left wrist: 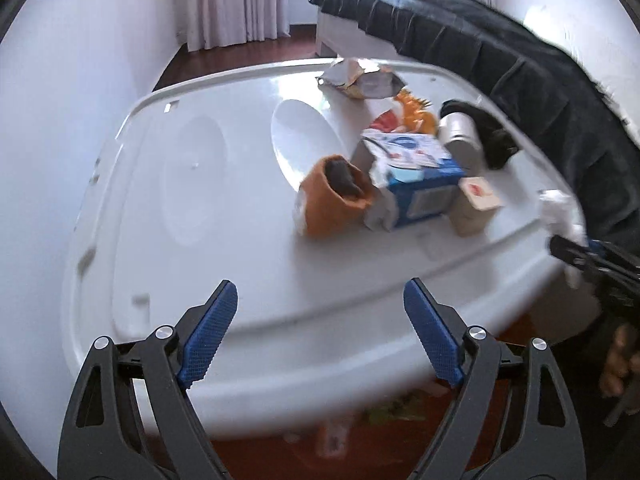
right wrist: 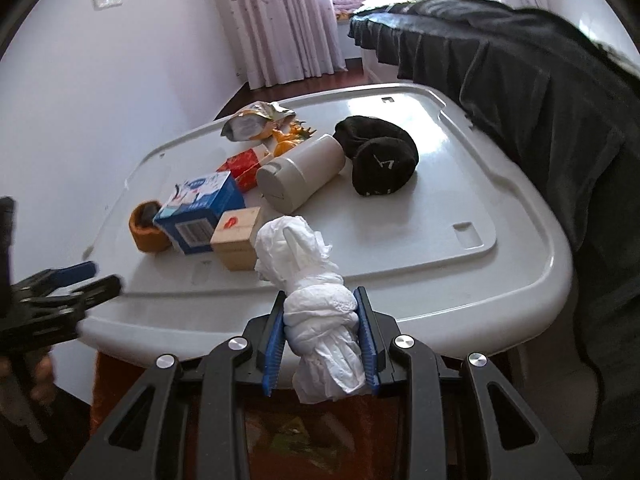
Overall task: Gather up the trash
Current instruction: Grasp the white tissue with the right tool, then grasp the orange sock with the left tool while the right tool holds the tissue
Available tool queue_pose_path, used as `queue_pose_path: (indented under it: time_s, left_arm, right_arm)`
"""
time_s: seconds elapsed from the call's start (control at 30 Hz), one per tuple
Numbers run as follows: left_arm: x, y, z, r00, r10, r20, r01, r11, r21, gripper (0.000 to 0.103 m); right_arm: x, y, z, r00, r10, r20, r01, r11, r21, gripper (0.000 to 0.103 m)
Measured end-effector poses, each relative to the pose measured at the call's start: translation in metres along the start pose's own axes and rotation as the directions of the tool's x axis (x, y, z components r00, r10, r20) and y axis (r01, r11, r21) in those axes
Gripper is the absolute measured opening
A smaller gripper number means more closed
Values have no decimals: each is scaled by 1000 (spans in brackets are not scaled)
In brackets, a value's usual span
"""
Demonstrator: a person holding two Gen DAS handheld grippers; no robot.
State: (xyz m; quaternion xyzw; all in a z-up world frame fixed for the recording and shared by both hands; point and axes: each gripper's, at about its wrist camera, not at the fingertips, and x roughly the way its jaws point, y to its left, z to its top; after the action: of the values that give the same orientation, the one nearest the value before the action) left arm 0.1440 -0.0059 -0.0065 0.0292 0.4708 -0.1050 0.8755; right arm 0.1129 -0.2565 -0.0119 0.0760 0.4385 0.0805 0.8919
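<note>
My right gripper (right wrist: pixel 320 294) is shut on a crumpled white tissue wad (right wrist: pixel 316 312), held just off the near edge of the white plastic tabletop (right wrist: pixel 460 280). On the tabletop lie a blue milk carton (right wrist: pixel 200 212), an orange cup-like item (right wrist: pixel 146 228), a wooden block (right wrist: pixel 236 240), a red packet (right wrist: pixel 242 166) and a torn foil snack bag (right wrist: pixel 256 120). My left gripper (left wrist: pixel 320 284) hangs open and holds nothing over the near edge, short of the carton (left wrist: pixel 416 184) and the orange item (left wrist: pixel 332 196). It shows blurred at the left of the right wrist view (right wrist: pixel 92 276).
A grey flask (right wrist: pixel 300 172) lies on its side beside a black cloth bundle (right wrist: pixel 380 156) and an orange toy (right wrist: pixel 292 136). A dark blanket (right wrist: pixel 520 72) drapes along the right. Under the table's near edge is an orange-red container (right wrist: pixel 320 420) with blurred wrappers. White wall at left.
</note>
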Motion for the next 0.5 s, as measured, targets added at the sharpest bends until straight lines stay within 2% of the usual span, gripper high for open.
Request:
queue_pose_path:
  time_s: [0.33, 0.5]
  left_arm:
    - [49, 1, 25, 999, 42, -24, -39, 992, 122, 83]
    - [56, -2, 33, 1000, 23, 8, -24, 984, 178, 83]
  right_arm:
    - [6, -11, 5, 1000, 18, -22, -17, 997, 80, 33]
    - [8, -10, 5, 999, 14, -32, -12, 997, 78, 33]
